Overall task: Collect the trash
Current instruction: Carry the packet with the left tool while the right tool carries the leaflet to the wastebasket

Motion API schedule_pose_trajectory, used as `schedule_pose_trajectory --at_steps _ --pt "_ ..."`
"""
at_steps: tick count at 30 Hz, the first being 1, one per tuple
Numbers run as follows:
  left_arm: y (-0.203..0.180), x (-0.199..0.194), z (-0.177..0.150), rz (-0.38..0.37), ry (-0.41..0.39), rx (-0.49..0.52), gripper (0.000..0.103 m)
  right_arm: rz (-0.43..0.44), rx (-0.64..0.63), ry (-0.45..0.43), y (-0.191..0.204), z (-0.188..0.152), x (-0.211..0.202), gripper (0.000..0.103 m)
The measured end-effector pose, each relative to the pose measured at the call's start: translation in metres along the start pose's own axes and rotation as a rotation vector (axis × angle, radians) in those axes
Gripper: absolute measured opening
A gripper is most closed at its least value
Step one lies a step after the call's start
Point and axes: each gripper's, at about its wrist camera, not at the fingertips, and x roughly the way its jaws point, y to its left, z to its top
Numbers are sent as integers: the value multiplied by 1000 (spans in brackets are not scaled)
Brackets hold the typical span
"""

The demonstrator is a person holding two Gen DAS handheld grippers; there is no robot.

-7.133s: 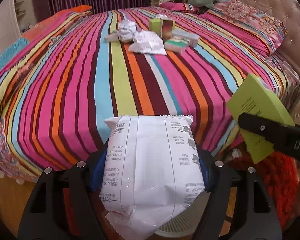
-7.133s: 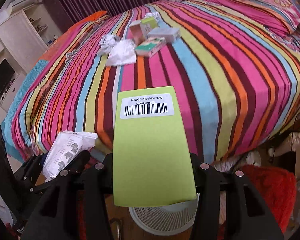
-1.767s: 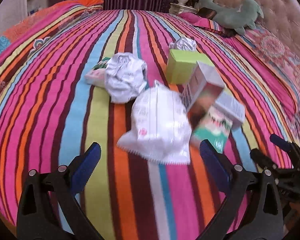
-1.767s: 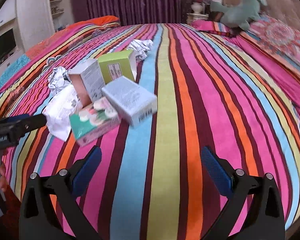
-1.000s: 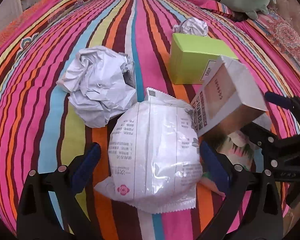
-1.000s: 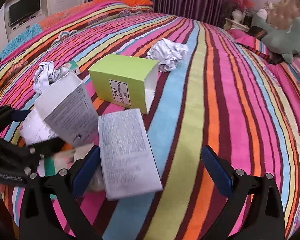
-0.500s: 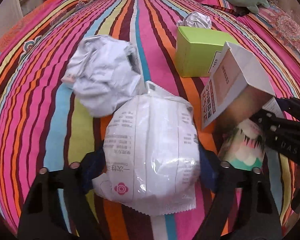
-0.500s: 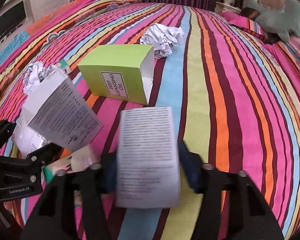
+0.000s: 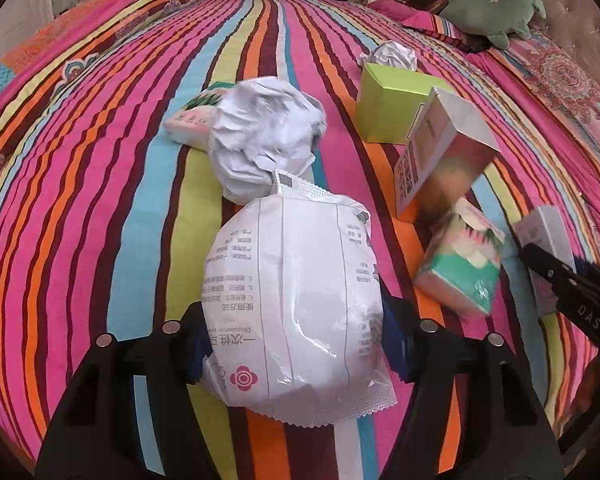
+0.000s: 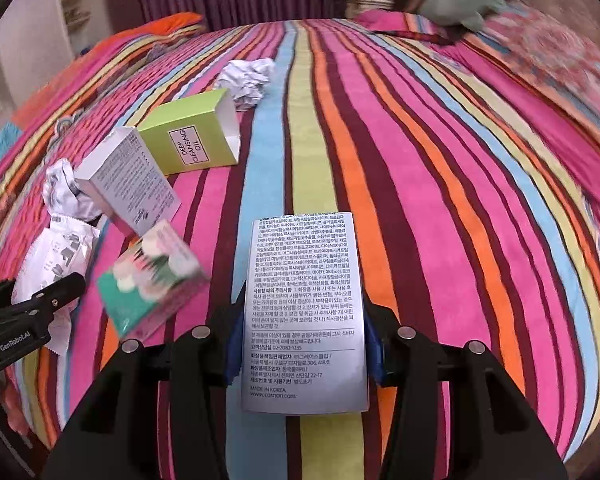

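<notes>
Left claw (image 9: 296,344) clamps the puffy white packet (image 9: 292,300); it may slip. Right claw (image 10: 304,344) clamps the grey box (image 10: 304,312), possibly crushing it.

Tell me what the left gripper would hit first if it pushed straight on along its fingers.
Likely the crumpled paper ball, just beyond the white plastic packet that the left gripper holds. Depth is unclear; the striped bedspread might come first.

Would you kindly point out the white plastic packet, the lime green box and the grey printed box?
white plastic packet (image 9: 296,280), left wrist view, middle of its printed face.
lime green box (image 10: 188,140), right wrist view, its labelled side.
grey printed box (image 10: 305,308), right wrist view, centre of its text panel.
</notes>
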Motion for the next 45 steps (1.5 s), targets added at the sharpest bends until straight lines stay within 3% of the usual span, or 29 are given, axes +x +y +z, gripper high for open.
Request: schedule_pose_trajectory --at_steps 14,22,34,45 --pt "24 -45 -32 -49 -23 -70 64 48 147 -33 -1 -36 -45 45" --pt "30 -82 -59 -51 -57 -49 64 93 178 -52 12 -67 -76 45" --pt "28 -138 -121 -47 -108 20 64 115 159 -63 43 -123 -117 45" --pt "24 -156 -201 -55 -59 111 64 138 148 -25 67 -175 -141 45"
